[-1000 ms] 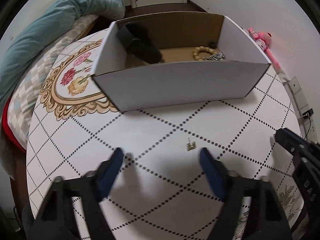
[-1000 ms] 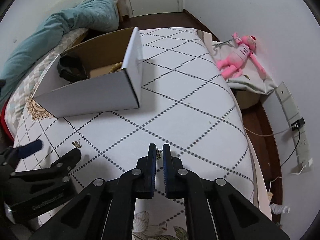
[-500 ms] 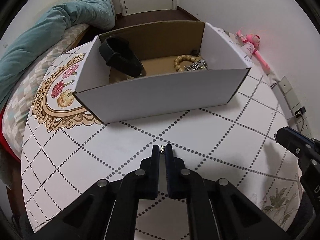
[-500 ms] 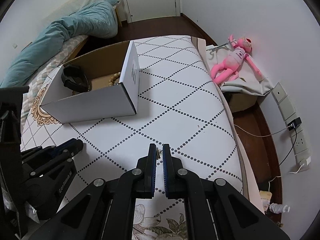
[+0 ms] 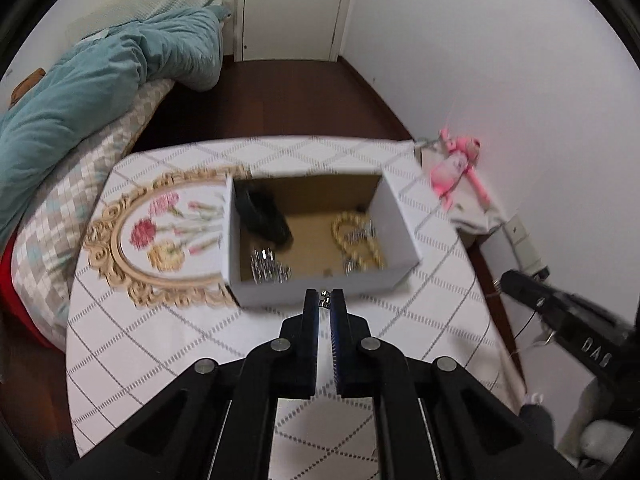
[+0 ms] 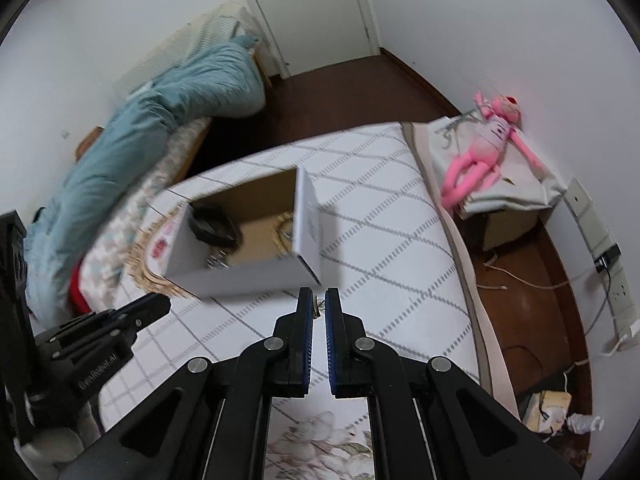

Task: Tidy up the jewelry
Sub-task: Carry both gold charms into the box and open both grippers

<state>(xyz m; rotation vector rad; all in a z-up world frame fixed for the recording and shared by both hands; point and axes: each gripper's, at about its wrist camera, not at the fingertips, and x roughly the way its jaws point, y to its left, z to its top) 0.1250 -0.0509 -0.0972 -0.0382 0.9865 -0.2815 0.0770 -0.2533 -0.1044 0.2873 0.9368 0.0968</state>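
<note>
An open white cardboard box (image 5: 396,208) stands on the patterned table (image 5: 160,344); it also shows in the right wrist view (image 6: 308,220). Inside lie a black band (image 5: 262,216), a beaded bracelet (image 5: 360,240) and silver pieces (image 5: 268,268). My left gripper (image 5: 324,300) is shut on a small earring (image 5: 324,301), held high above the table just short of the box's near wall. My right gripper (image 6: 319,306) is shut on another small earring (image 6: 319,307), raised near the box's right corner.
A bed with a teal duvet (image 5: 92,92) lies left of the table. A pink plush toy (image 6: 488,148) rests on a low stand at the right wall. Cables and a power strip (image 6: 616,280) lie on the floor to the right.
My left gripper closed on the small earring on the table and lifted it high toward the box. My right gripper rose too, still shut on its earring.
</note>
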